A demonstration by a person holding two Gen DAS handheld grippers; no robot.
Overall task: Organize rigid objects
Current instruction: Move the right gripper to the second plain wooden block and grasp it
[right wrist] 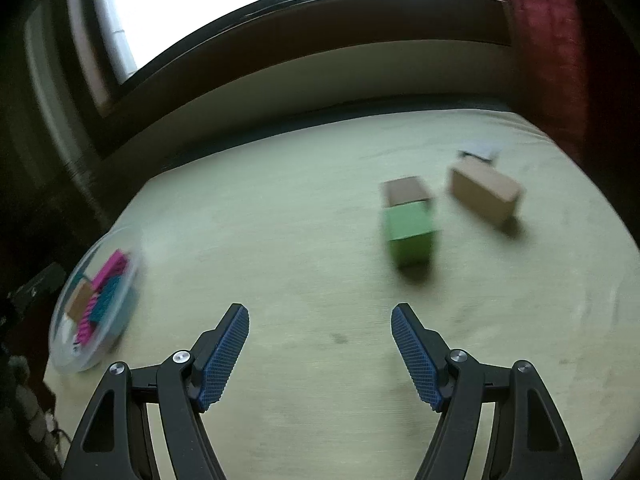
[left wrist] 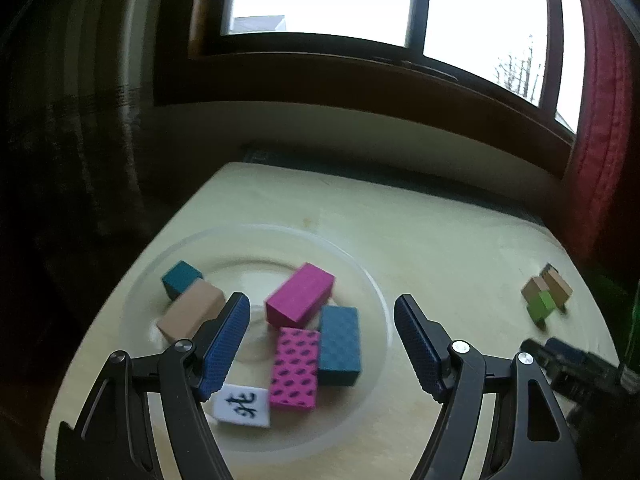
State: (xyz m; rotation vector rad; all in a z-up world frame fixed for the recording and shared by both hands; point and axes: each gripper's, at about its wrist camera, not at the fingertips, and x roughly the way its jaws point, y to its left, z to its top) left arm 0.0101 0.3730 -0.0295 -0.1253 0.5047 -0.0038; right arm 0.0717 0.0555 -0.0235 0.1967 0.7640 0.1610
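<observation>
A: Left cam first. What's on the plate?

B: Clear plate (left wrist: 372,280) on the pale bench (left wrist: 460,240). Left to right: small teal block (left wrist: 182,278) at the far left, tan block (left wrist: 192,312) touching it, white tile (left wrist: 242,406) with a black character at the near edge, spotted pink block (left wrist: 295,368) beside it, plain pink block (left wrist: 300,296) behind that and tilted, teal patterned block (left wrist: 339,344) against the spotted one's right side.

A: Left claw?

B: Left claw (left wrist: 322,340) spread wide, holding nothing, hanging over the plate. Its left finger covers part of the tan block.

A: Anything off the plate?

B: Yes, over on the right side of the bench, well apart from the plate: green block (left wrist: 541,306) with brown blocks (left wrist: 554,284) bunched behind it. Blurred, can't count them in that view.

A: Right cam?

B: Plate at far left, smeared. Right claw (right wrist: 320,344) also wide and empty, over bare bench. Ahead and to its right: green block touching a brown one behind it, then a tan block lying apart, then something pale at its far end, too blurred to identify.
</observation>
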